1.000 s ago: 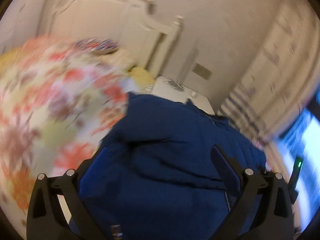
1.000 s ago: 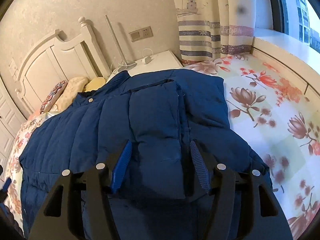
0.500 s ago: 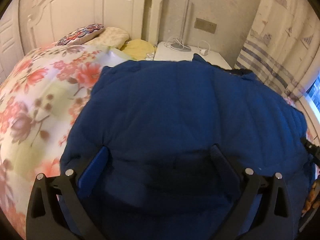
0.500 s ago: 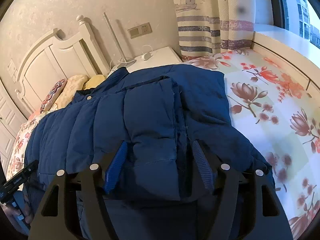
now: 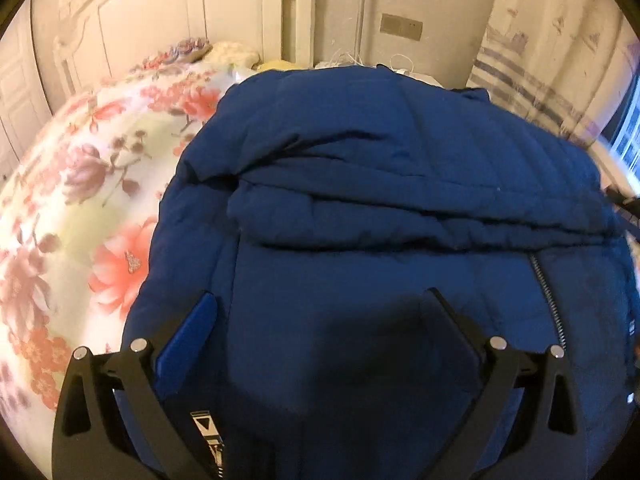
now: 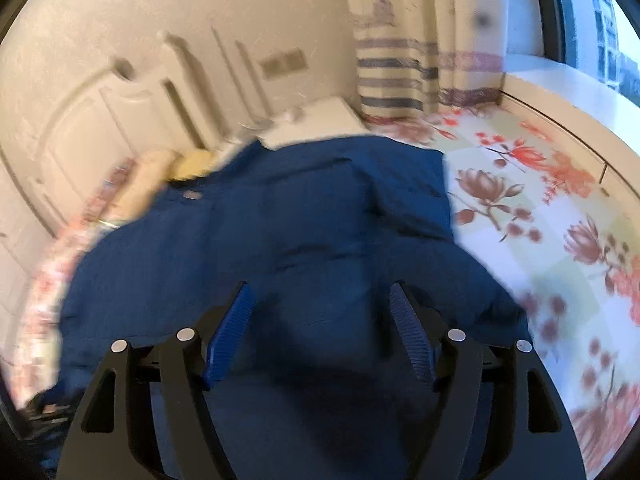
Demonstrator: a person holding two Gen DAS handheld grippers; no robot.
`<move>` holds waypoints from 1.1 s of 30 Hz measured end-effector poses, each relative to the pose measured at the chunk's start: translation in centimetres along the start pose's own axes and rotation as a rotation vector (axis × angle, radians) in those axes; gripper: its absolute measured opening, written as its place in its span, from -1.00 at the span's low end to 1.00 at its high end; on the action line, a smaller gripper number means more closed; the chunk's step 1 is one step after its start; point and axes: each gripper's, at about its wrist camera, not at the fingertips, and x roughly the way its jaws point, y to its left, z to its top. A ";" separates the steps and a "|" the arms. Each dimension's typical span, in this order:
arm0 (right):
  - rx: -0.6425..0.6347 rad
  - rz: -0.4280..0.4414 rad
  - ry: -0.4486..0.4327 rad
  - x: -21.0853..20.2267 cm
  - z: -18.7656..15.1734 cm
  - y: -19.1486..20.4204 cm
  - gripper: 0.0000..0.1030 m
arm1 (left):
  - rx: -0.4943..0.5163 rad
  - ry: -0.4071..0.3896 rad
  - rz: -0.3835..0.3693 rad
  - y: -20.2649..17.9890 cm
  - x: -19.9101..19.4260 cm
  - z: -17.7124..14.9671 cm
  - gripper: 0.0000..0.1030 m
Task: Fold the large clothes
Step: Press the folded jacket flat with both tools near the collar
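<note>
A large dark blue padded jacket lies on a floral bedspread, with a sleeve folded across its middle and a zipper running down its right side. My left gripper is open and empty, its fingers spread over the jacket's near part. In the right wrist view the same jacket fills the middle, blurred. My right gripper is open and empty just above the jacket's near edge.
A white headboard and pillows stand at the far end of the bed. A white bedside table and striped curtains are beyond the jacket. A window ledge runs along the right. Bare bedspread lies right of the jacket.
The left gripper has moved in over the jacket, and the sleeve fold and zipper now show. The right gripper has shifted; its view is blurred. Both grippers stay open.
</note>
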 end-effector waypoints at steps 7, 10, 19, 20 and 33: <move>-0.447 -0.078 0.236 0.5 -7.2 7.3 0.62 | 0.026 -0.002 0.017 -0.5 0.1 -0.2 0.95; -0.429 -0.082 0.221 -0.1 -7.6 7.0 0.57 | 0.028 -0.001 0.023 -0.4 0.1 -0.2 0.96; -0.287 -0.159 0.083 -6.8 -9.1 1.5 0.33 | 0.022 -0.002 0.020 -0.2 0.0 -0.5 0.96; -0.270 -0.143 0.075 -7.3 -9.5 0.7 0.33 | 0.023 -0.002 0.022 -0.2 0.0 -0.5 0.96; -0.365 -0.135 0.088 -7.0 -11.0 3.3 0.34 | -0.038 -0.092 -0.017 0.6 -2.6 -1.4 0.95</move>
